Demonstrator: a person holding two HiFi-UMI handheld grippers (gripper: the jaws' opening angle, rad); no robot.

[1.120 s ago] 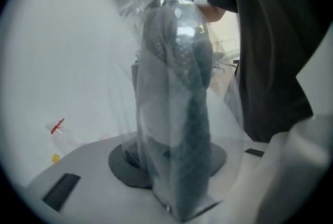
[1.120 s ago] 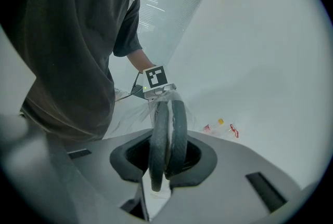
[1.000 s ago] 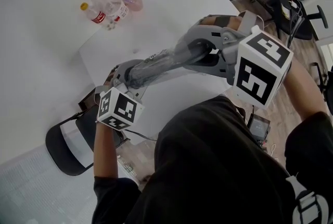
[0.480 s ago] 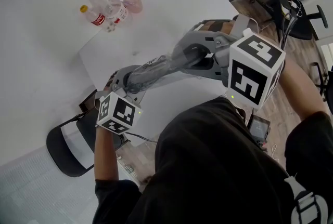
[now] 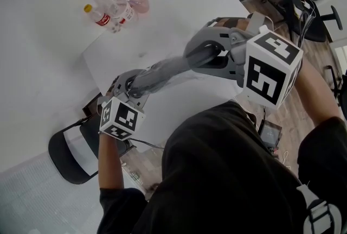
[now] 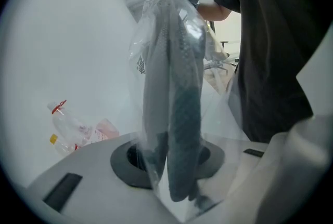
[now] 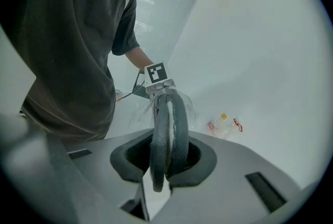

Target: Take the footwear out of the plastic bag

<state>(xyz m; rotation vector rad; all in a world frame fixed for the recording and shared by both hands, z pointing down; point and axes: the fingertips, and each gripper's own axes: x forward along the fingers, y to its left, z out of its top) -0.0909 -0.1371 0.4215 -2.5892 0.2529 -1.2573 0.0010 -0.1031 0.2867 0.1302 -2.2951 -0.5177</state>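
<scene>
Footwear: a pair of flat dark grey slippers (image 5: pixel 162 70), pressed together, is held in the air across the centre of the head view, above the white table (image 5: pixel 179 5).
Bag: a clear, crinkled plastic bag (image 6: pixel 143 56) wraps the pair's lower-left stretch; the upper-right end looks bare.
Left gripper (image 6: pixel 174 186): its jaws are narrowed onto the bag's end, apparently just past the slipper tips, anchoring it.
Right gripper (image 7: pixel 164 171): its jaws are clamped on the slippers' exposed end, likely so that pulling apart slides them out.
Background: clear plastic bottles (image 5: pixel 108 10) lie at the upper left, well apart.
</scene>
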